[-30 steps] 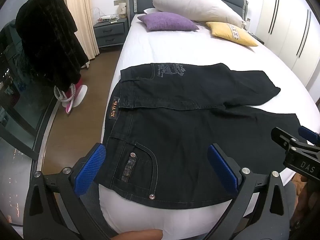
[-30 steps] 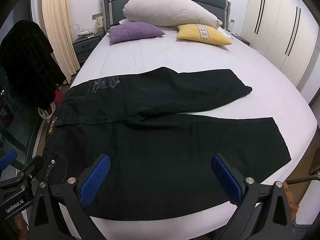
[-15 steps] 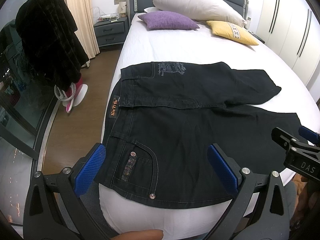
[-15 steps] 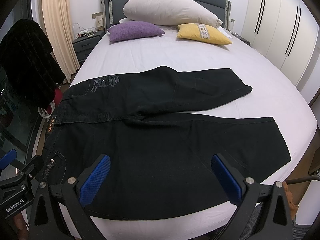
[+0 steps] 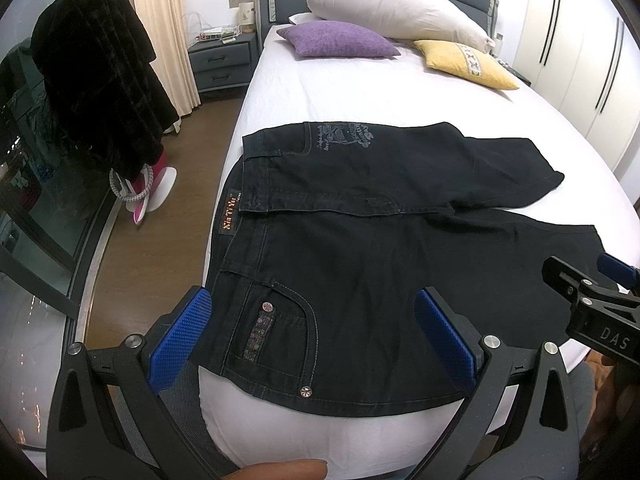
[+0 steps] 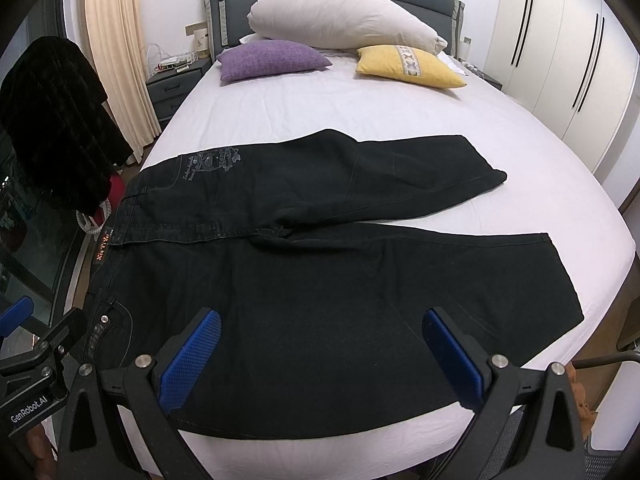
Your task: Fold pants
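Lying flat: pants (image 6: pixel 320 280) on white bed (image 6: pixel 360 120), bedroom.

pants (image 5: pixel 360 264): one pair, ahead of both grippers
grippers: two, left gripper (image 5: pixel 316 336), right gripper (image 6: pixel 320 356)
bed (image 6: pixel 360 112): one
pillows: three, white pillow (image 6: pixel 340 16), purple pillow (image 6: pixel 272 58), yellow pillow (image 6: pixel 408 66), far ahead
nightstand (image 5: pixel 222 60): one, ahead left
dark coat (image 5: pixel 96 92): one, left
curtain (image 6: pixel 116 60): one
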The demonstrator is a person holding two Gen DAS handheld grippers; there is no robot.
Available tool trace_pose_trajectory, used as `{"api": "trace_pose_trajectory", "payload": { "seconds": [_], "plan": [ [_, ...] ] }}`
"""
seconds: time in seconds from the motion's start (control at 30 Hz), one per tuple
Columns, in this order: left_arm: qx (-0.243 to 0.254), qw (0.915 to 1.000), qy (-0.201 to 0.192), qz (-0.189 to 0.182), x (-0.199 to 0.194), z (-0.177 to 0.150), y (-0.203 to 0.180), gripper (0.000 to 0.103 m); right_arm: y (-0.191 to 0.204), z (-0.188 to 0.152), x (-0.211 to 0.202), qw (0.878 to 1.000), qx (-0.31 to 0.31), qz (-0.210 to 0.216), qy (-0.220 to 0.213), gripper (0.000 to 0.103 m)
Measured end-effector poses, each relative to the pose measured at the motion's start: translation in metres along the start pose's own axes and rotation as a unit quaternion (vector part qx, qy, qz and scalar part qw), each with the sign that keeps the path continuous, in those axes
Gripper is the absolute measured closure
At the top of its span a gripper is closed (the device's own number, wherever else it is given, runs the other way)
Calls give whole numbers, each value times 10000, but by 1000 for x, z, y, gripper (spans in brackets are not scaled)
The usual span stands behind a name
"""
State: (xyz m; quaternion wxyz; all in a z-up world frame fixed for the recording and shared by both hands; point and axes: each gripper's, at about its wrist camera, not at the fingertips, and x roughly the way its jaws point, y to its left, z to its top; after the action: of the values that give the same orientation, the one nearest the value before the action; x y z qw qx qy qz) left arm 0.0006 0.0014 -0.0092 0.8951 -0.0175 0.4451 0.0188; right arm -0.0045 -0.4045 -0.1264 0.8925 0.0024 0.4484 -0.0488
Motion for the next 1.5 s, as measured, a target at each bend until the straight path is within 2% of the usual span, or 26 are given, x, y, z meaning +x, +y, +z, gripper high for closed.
{"api": "trace_pose_trajectory", "payload": {
  "seconds": [0.3,1.5],
  "plan": [
    [-10,10000,24,12,1,0,1,0,5,-9,10,10000,-19,7,22,0],
    [-1,10000,67,14,4,-2,2,0,8,-9,9,10000,-31,28,90,0]
  ]
}}
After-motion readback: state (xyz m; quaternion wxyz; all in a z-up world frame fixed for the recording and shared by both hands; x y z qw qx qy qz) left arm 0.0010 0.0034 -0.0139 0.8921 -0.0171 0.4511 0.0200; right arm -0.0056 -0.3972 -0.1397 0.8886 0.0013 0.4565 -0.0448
